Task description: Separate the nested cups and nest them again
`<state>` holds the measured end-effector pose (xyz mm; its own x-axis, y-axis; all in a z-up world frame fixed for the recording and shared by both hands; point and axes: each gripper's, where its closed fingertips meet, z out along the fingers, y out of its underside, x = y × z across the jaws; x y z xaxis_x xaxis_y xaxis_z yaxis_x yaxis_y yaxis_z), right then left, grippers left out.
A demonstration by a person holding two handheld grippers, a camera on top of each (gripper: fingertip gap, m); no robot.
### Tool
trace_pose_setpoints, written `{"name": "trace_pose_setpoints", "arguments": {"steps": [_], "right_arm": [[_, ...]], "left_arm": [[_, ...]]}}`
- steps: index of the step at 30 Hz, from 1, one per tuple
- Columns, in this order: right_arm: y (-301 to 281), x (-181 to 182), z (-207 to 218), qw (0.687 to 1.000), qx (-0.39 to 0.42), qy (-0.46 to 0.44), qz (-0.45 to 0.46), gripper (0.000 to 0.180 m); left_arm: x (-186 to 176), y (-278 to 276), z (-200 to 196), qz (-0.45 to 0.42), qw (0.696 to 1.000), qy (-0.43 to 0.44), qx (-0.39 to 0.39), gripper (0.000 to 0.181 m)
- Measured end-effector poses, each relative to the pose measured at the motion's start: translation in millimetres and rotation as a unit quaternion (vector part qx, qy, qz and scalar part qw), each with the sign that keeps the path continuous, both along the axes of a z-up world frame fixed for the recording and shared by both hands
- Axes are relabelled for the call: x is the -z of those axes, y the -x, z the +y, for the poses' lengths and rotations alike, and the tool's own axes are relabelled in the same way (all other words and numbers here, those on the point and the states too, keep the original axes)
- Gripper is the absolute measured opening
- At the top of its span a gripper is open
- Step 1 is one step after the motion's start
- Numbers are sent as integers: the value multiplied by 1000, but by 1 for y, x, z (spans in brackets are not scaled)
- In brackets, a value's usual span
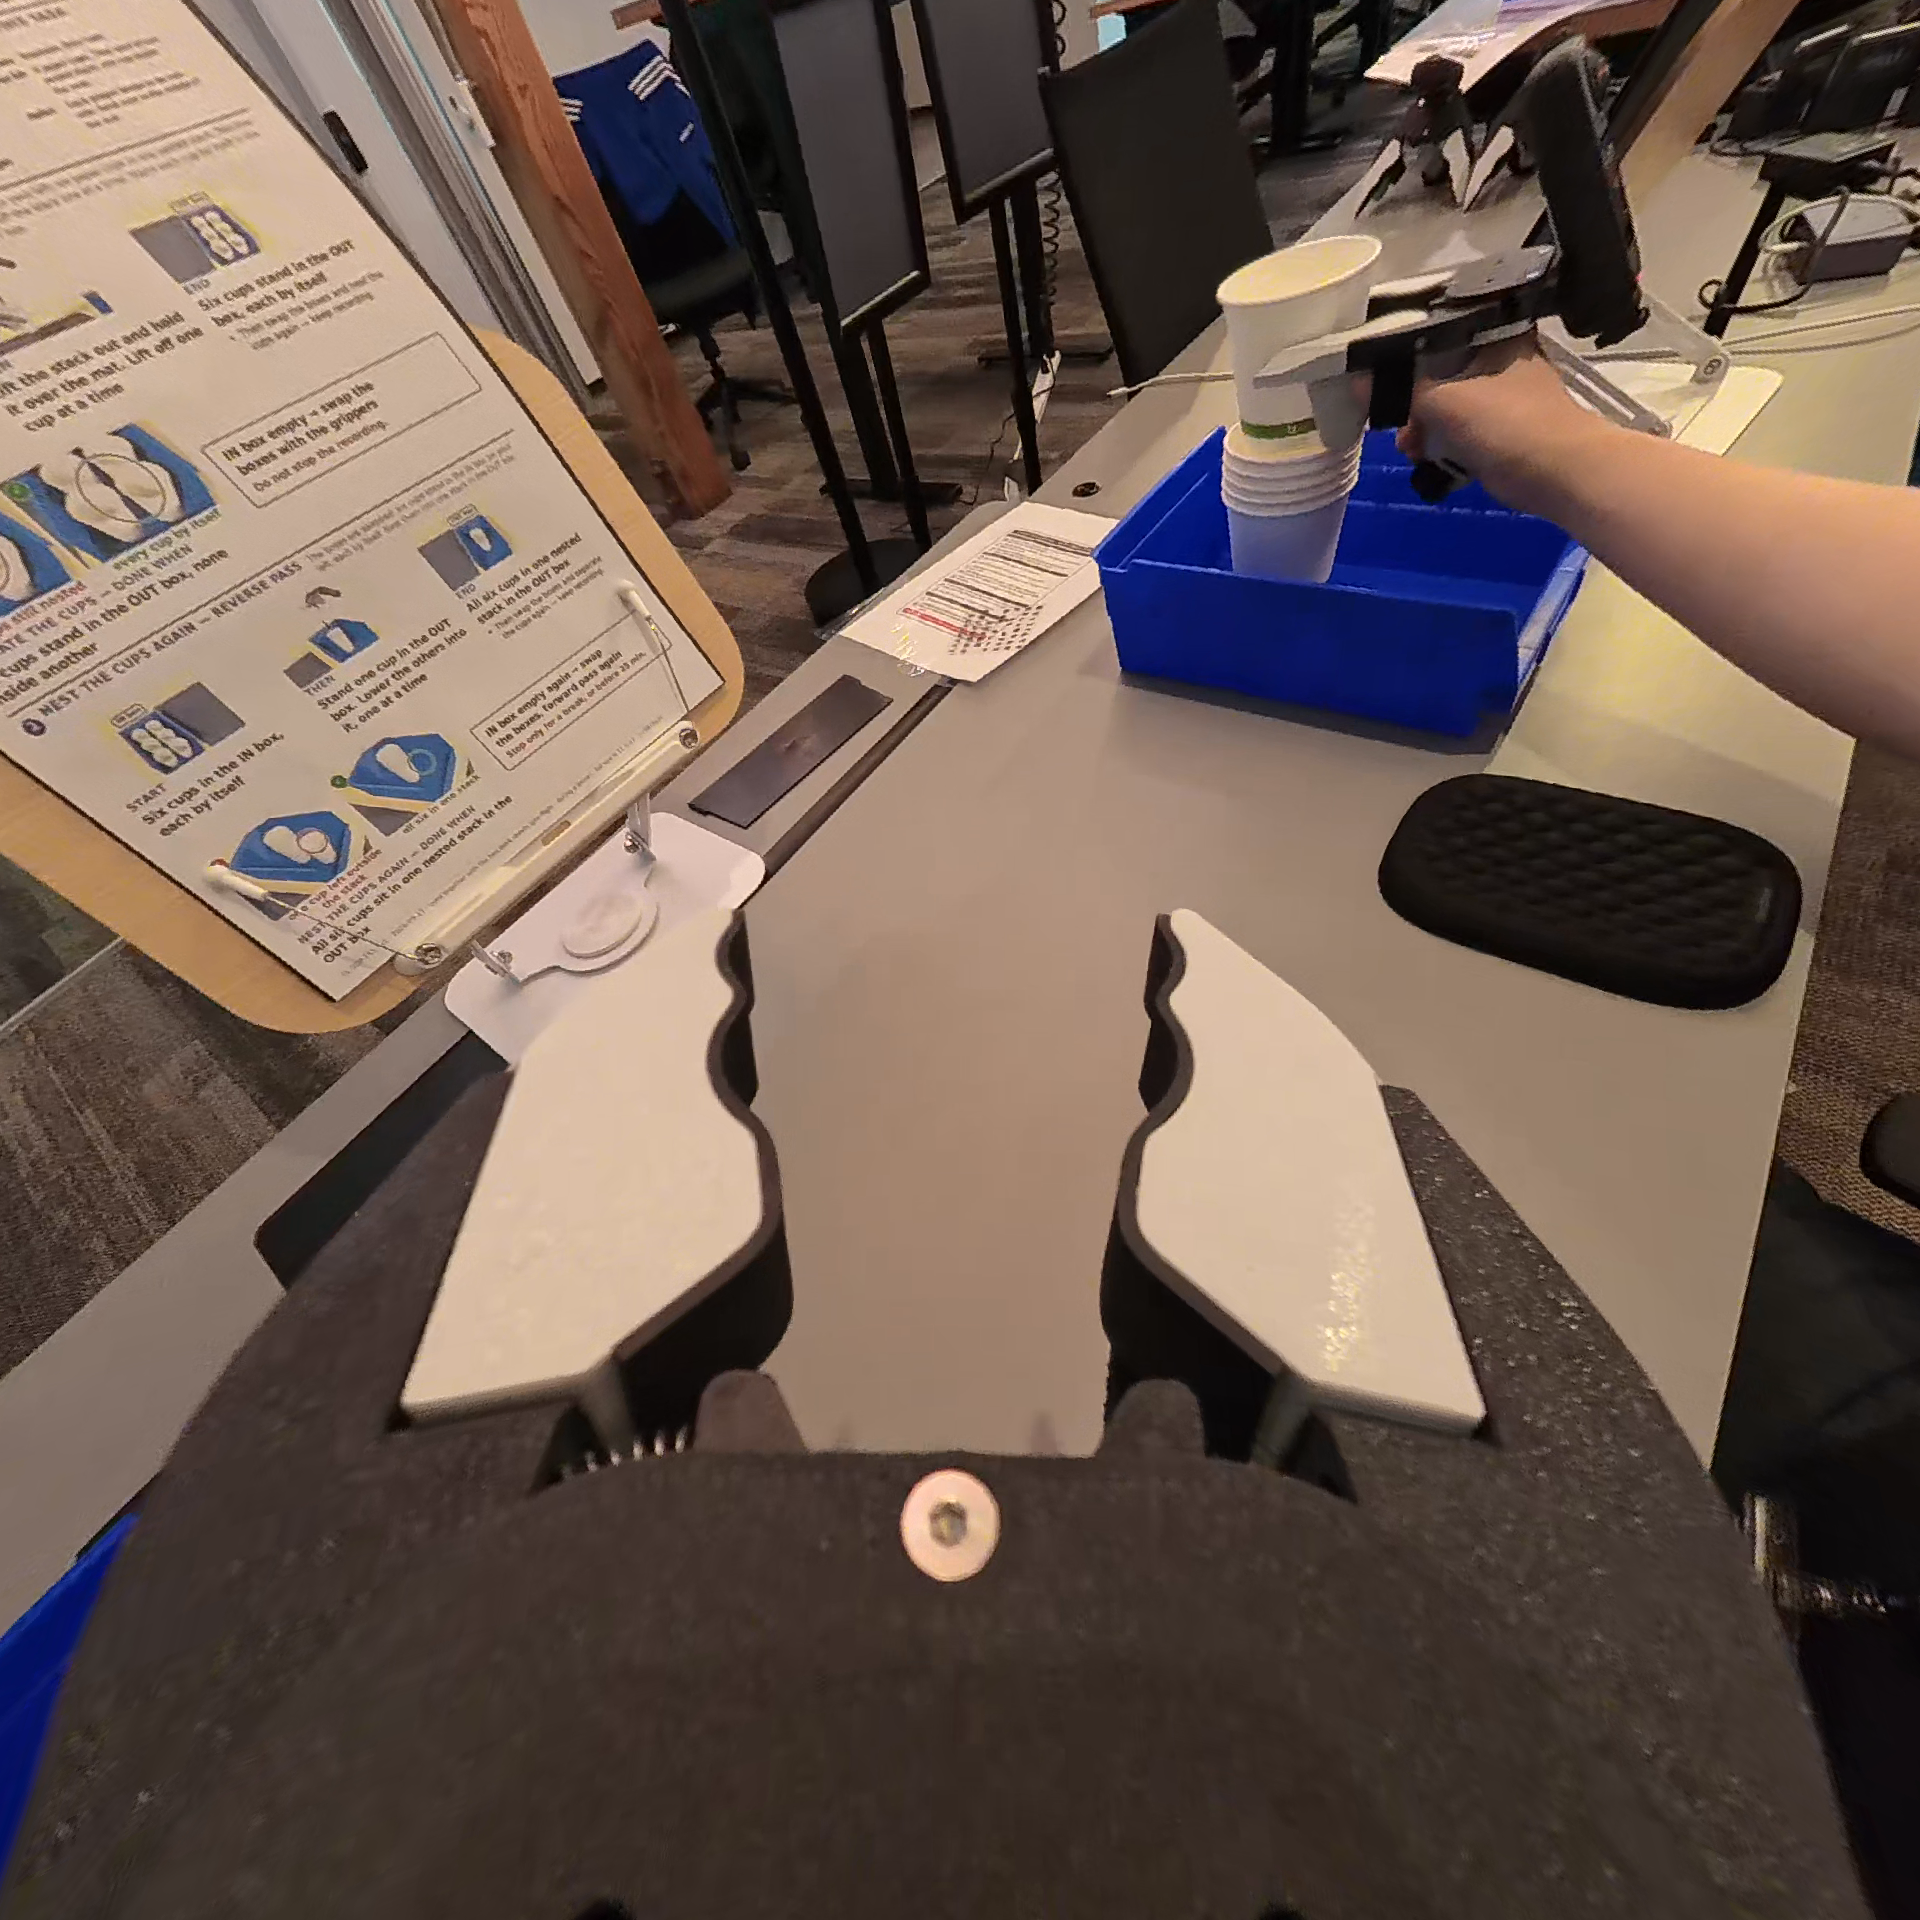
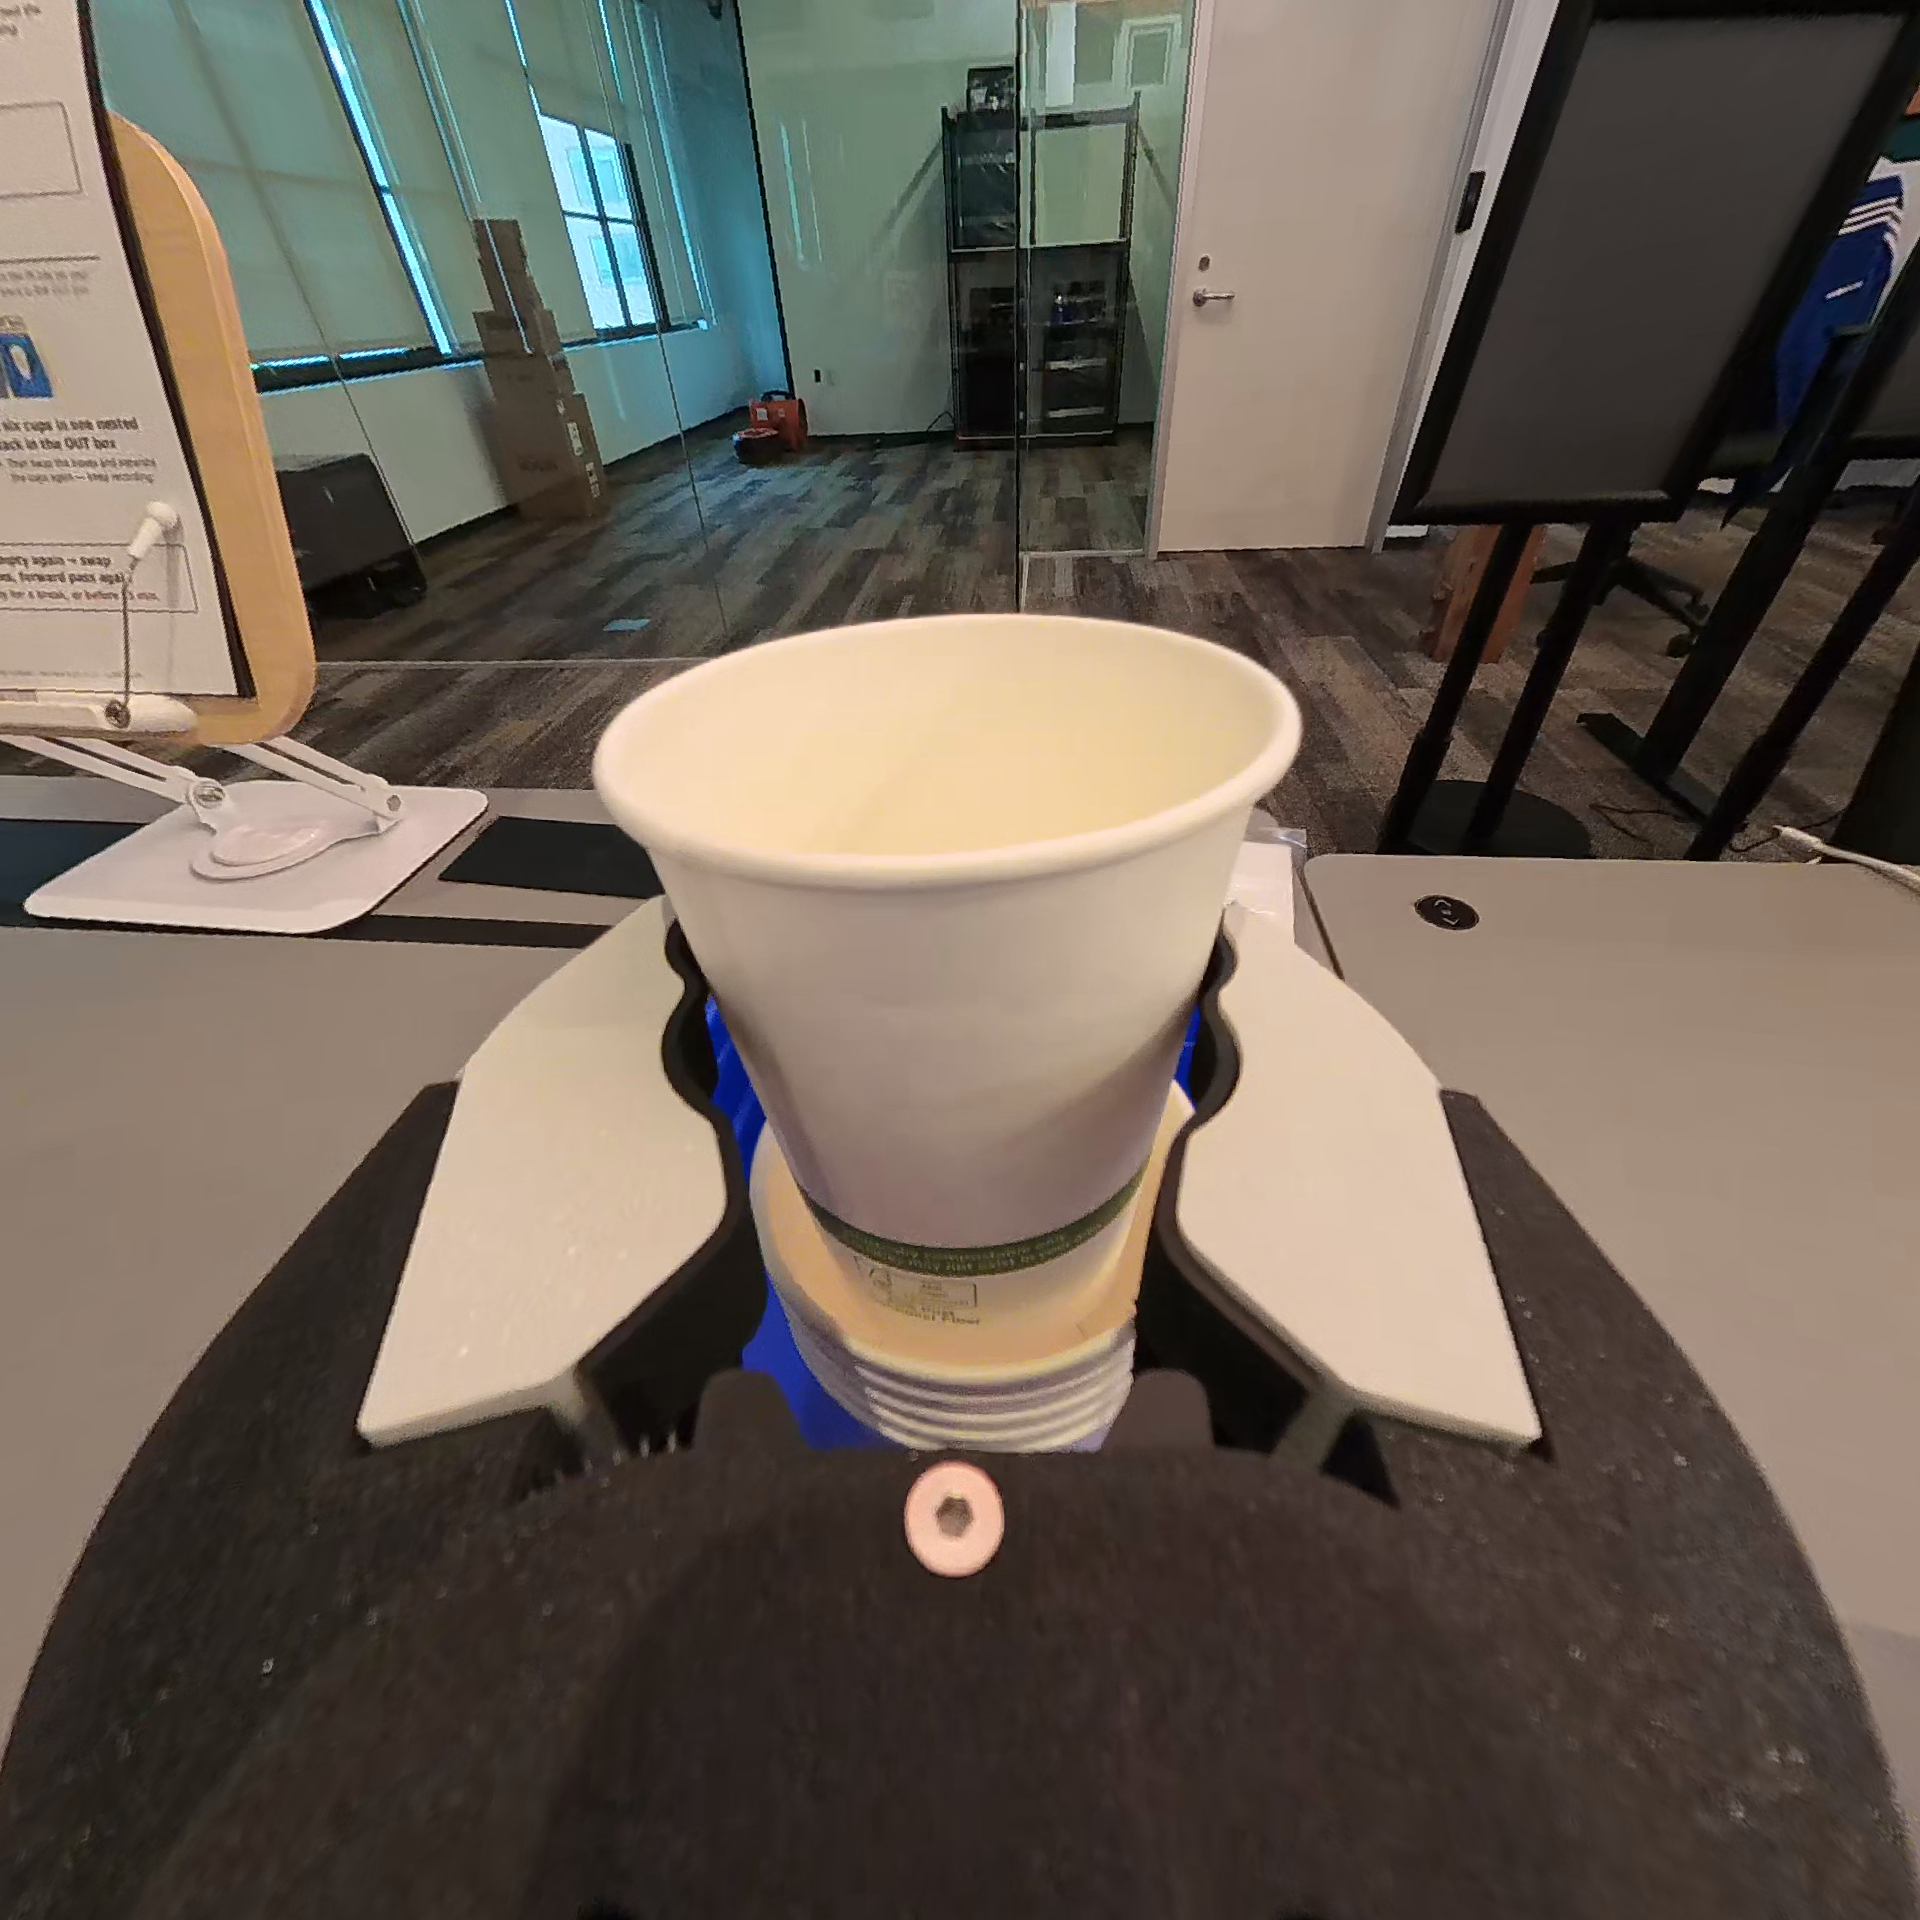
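gripping the white top cup (image 2: 940,925) – green-banded, half-raised from stack (image 2: 977,1397) – right jaws clamped; left jaws apart.

Grey desk (image 1: 1039,831) bears blue bin (image 1: 1340,623), black wrist pad (image 1: 1590,883), paper sheet (image 1: 987,592), stand base (image 1: 613,925).

My left gripper (image 1: 951,997) hangs open and empty above the bare grey desk (image 1: 935,790). Near the far right edge, my right gripper (image 1: 1288,358) clamps the top white paper cup (image 1: 1294,322), tilted, partly out of the nested cup stack (image 1: 1288,499) standing in the blue plastic bin (image 1: 1340,634). Black quilted pad (image 1: 1590,888) at right edge.
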<state>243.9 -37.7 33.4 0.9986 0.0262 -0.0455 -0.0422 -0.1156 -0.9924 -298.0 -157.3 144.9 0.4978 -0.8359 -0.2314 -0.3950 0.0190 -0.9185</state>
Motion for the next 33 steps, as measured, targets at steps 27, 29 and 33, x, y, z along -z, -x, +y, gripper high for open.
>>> {"name": "trace_pose_setpoints", "arguments": {"steps": [27,29,33], "right_arm": [[-34,5,-110,974,27,167,-150,82],[-64,22,-122,962,41,228,-145,77],[-94,75,-129,921,12,385,-52,69]], "left_arm": [[36,35,0,26,998,33,-36,70],[44,62,12,31,995,35,-88,68],[65,125,46,87,971,20,-220,68]]}}
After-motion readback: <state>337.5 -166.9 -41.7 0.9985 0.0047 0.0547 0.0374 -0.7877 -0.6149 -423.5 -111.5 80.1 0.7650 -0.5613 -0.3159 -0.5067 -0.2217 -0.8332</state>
